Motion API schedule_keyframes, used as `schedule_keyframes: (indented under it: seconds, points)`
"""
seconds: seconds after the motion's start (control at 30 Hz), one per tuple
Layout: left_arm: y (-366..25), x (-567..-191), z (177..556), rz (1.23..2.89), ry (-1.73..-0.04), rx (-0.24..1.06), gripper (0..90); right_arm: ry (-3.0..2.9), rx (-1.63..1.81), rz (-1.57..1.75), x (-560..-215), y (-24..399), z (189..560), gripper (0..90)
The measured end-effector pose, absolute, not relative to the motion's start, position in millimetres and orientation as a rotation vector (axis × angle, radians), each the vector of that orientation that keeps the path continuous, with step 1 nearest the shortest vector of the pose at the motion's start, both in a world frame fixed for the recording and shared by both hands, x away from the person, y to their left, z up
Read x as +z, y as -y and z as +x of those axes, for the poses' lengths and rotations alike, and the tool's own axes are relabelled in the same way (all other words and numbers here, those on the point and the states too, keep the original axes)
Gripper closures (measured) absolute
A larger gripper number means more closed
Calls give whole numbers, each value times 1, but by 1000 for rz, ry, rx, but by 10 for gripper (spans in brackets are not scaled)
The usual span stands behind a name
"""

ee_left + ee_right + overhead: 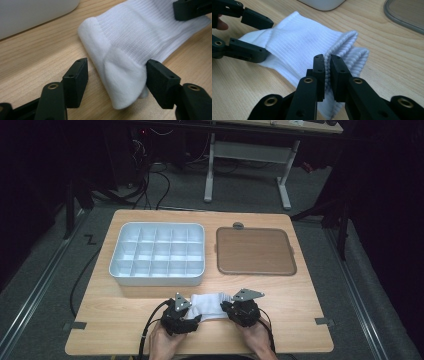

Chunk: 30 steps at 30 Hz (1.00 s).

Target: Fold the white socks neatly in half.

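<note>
Sock (211,303): white, ribbed, lies flat on the bench (125,315) near the front edge, between both tools.
Right tool (327,65): clenched on the sock's ribbed cuff edge; cuff fabric is pinched between the pads.
Left tool (116,72): released; jaws stand wide around the folded end of the sock, one pad touching the fabric, the other apart from it.
Compartment tray (157,254): pale, divided into a grid of cells, stands on the bench beyond the sock, on the left.
Brown lid (255,251): flat, rounded corners, lies just beside the tray on its right.
Obstructions: bare bench between sock and tray; nothing on top of the sock.
</note>
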State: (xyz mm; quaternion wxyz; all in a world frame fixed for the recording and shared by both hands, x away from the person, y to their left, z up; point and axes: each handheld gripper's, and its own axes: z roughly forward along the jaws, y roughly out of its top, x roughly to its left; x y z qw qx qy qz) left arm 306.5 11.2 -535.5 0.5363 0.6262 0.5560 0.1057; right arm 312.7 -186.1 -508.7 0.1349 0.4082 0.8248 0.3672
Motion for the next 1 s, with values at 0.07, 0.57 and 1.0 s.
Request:
schedule_keyframes:
  seconds: [0.07, 0.57, 1.0]
  points:
    - [-11, -536, 306, 1498, -1319, 265, 385, -2386, 1068, 1184, -508, 186, 312, 835]
    - [-6, -537, 307, 1512, -1334, 325, 421, -2371, 1085, 1203, -507, 196, 305, 834]
    - [-12, -532, 306, 1523, -1330, 233, 344, -2353, 1044, 1190, -517, 204, 316, 823]
